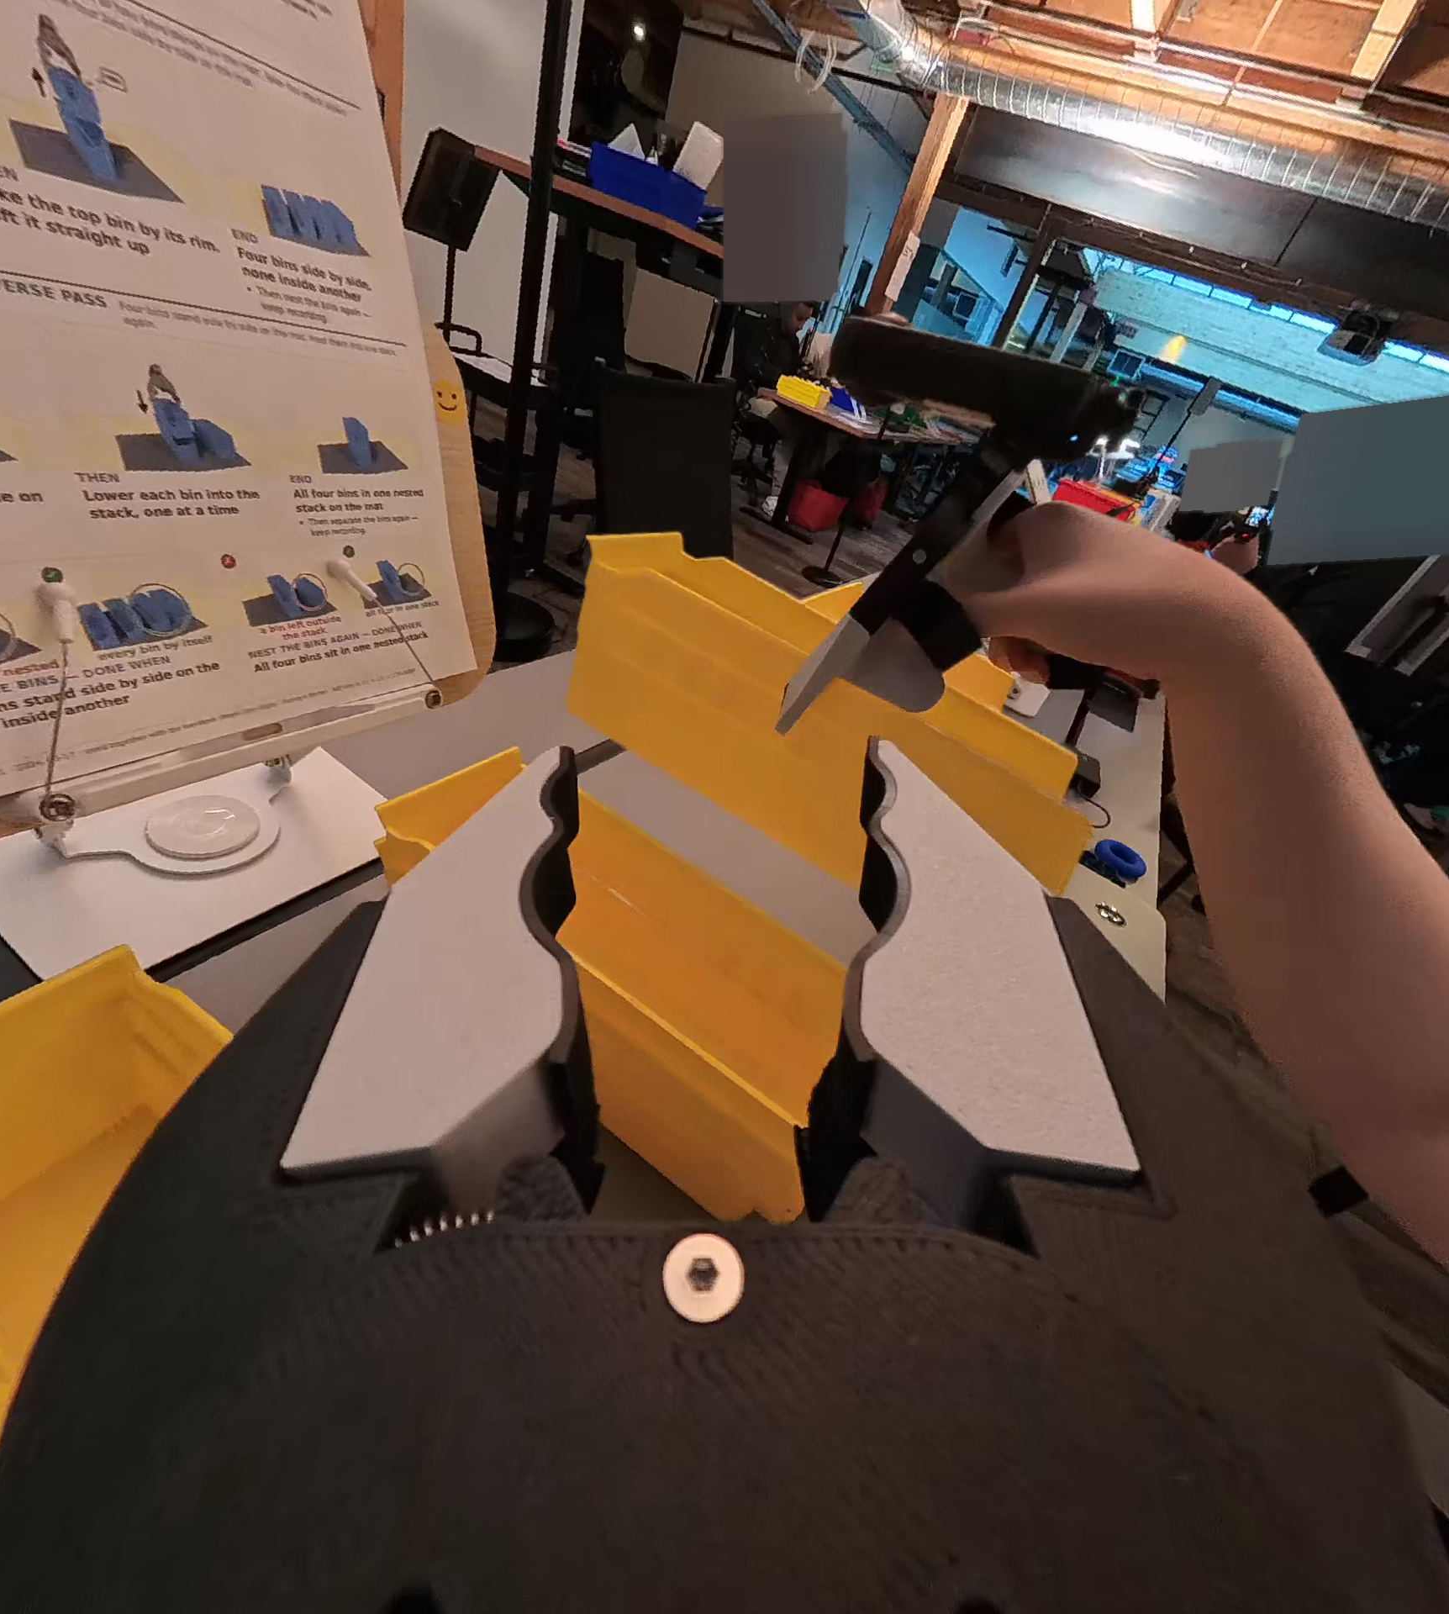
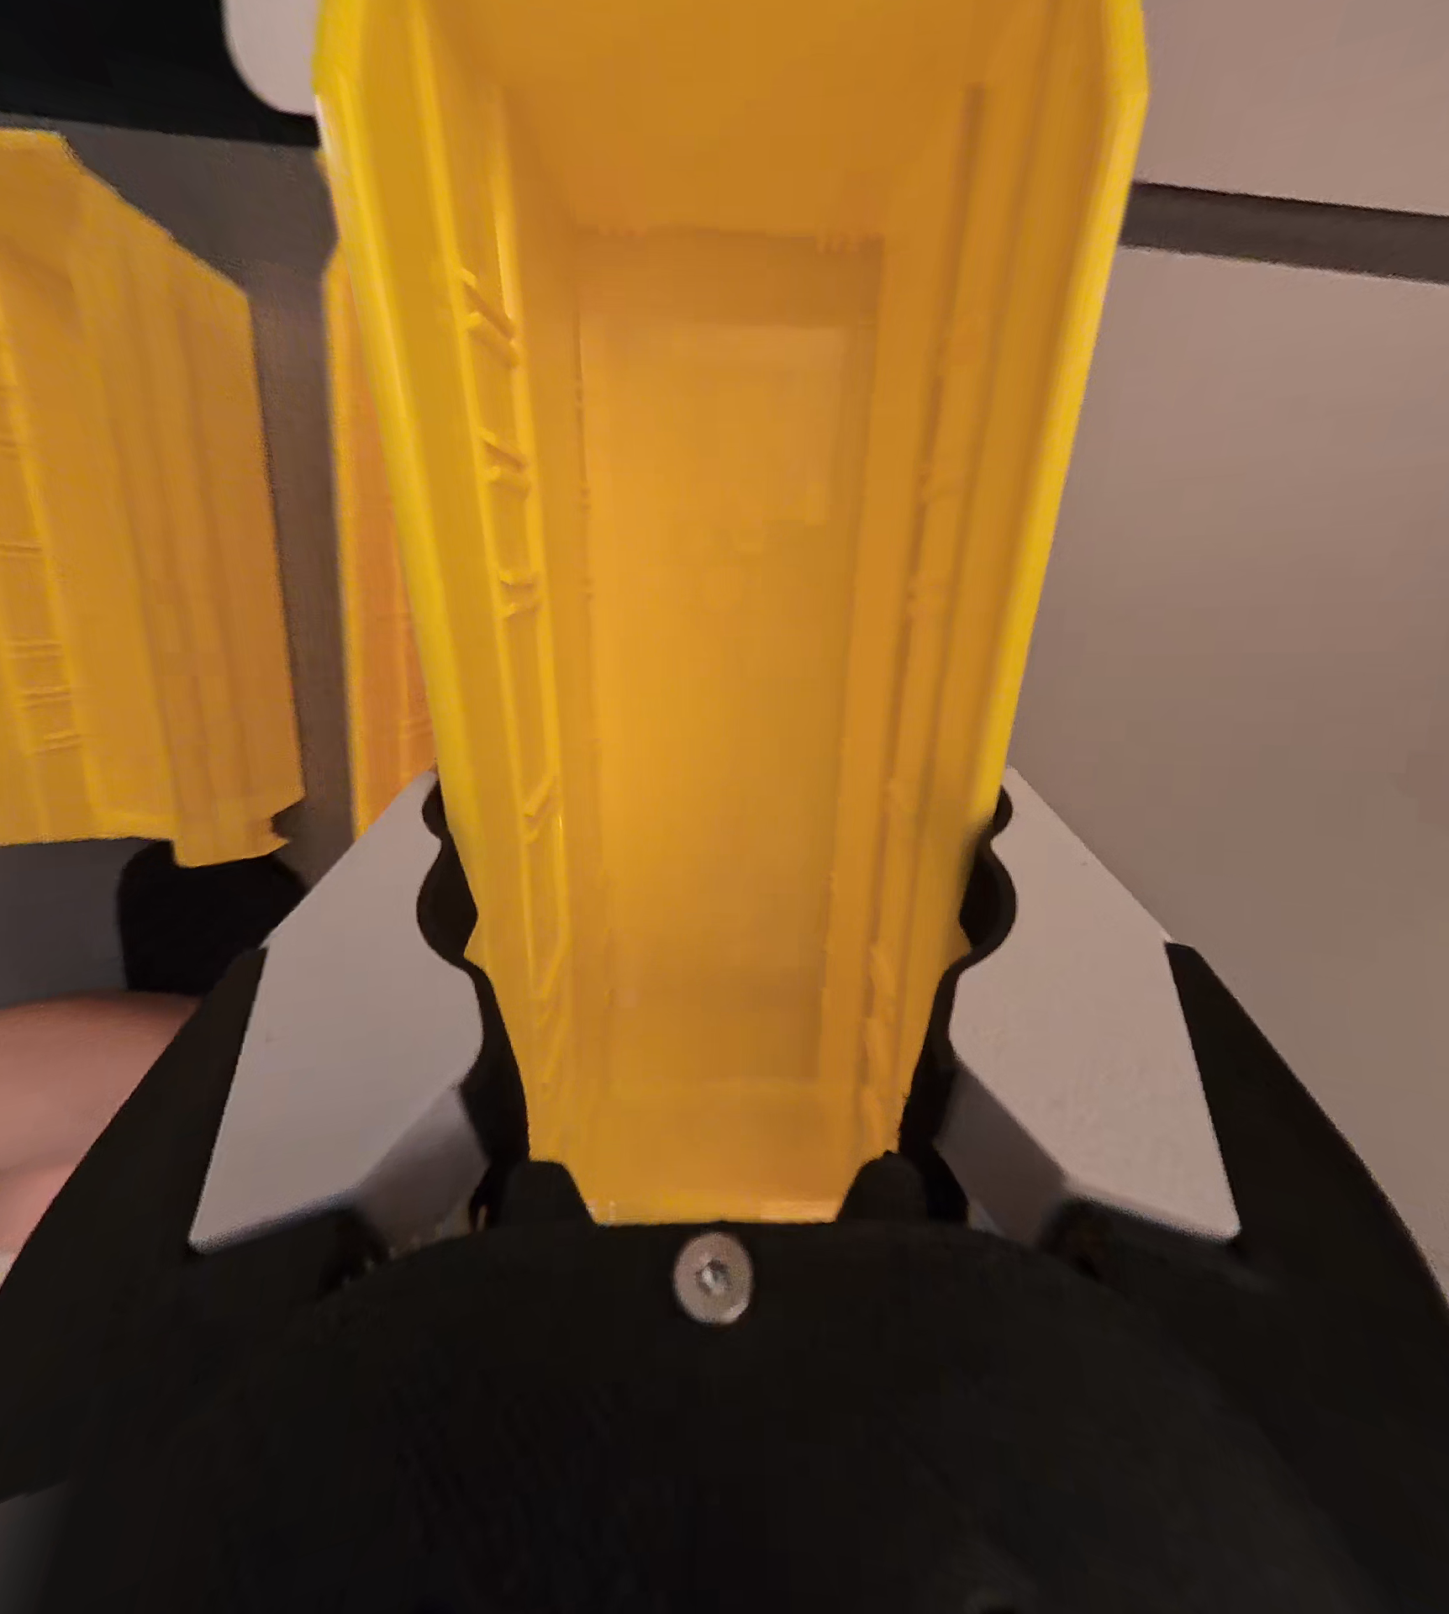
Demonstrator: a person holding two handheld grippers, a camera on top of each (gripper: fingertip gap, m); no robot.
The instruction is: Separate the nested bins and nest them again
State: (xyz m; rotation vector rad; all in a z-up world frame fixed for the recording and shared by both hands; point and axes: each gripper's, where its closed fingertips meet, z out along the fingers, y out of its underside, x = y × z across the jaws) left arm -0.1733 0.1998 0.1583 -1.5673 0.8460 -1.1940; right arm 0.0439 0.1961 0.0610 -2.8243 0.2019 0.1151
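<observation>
Now a yellow bin [image 2: 730, 611] is gripped across its width by the right gripper [image 2: 717, 873] and carried above the table [image 2: 1315, 611]. Another bin's wall [image 1: 686, 1004] is clamped by the left gripper [image 1: 717, 838]. Next, careful alignment is needed before lowering.

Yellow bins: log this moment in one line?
right gripper: gripping yellow bin across its sides, raised | left gripper: around second bin's wall | third bin: on table
</observation>
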